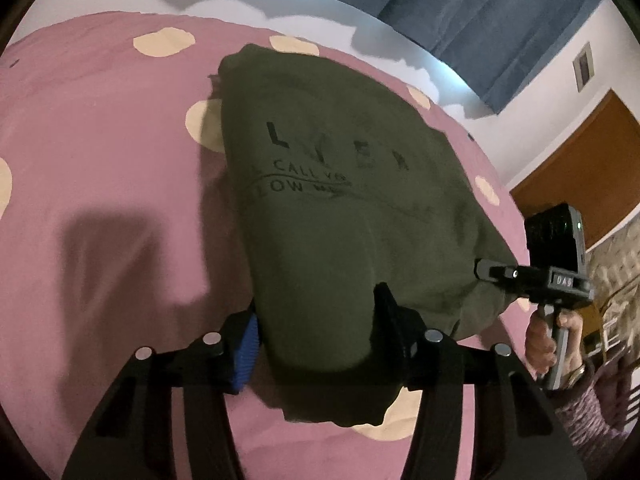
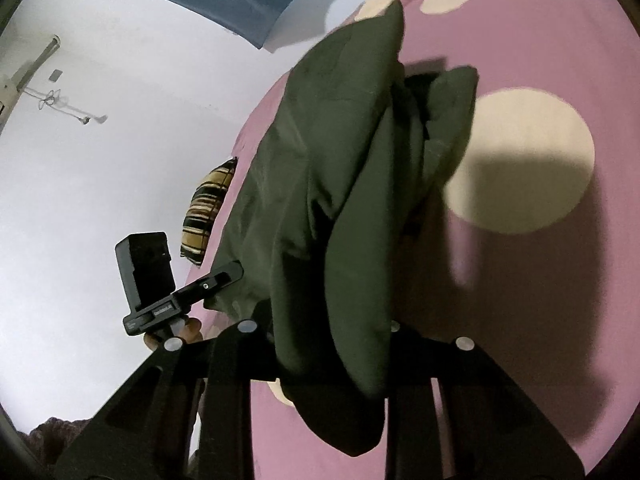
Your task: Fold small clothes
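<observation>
Olive-green T-shirt (image 1: pixel 332 184) lies on the pink spotted bed (image 1: pixel 100 168), its long axis running away from both tools, near hem bunched and clamped in the left tool (image 1: pixel 316 328) and right tool (image 2: pixel 332 320) alike.

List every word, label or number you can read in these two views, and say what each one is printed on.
"L" then faded letters, unreadable: top line on the dark olive green cotton shirt.
"CALL YO": second line of the shirt print, cut off by a fold.
"LOW": third line, the rest blurred.
"DAS": small label on the right gripper, on its black body.
Label on the left gripper: too small to read.
</observation>
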A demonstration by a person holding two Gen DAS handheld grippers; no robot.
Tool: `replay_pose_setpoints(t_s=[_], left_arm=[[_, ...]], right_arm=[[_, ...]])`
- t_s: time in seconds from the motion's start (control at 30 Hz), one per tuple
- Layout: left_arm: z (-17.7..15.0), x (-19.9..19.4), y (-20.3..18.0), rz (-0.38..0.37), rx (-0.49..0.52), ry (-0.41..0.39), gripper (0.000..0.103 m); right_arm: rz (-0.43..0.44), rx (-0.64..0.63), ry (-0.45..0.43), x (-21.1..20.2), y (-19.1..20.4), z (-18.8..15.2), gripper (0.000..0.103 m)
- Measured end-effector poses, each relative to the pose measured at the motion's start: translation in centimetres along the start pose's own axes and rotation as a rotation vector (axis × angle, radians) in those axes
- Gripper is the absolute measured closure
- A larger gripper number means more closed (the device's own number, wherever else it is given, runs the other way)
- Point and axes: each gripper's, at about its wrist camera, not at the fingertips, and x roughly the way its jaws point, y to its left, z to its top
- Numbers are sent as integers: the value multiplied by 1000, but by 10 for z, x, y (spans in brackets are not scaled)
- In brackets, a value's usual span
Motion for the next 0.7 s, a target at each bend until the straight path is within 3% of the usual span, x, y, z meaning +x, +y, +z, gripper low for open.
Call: replay_pose_setpoints(t_s=[0.27,0.7], left_arm=[[-11,9,6,16,32,-19,47],[-11,10,9,32,37,-34,43]], right_arm=[[68,95,3,20,-28,0,79],[97,92,-15,14,-29,0,79]])
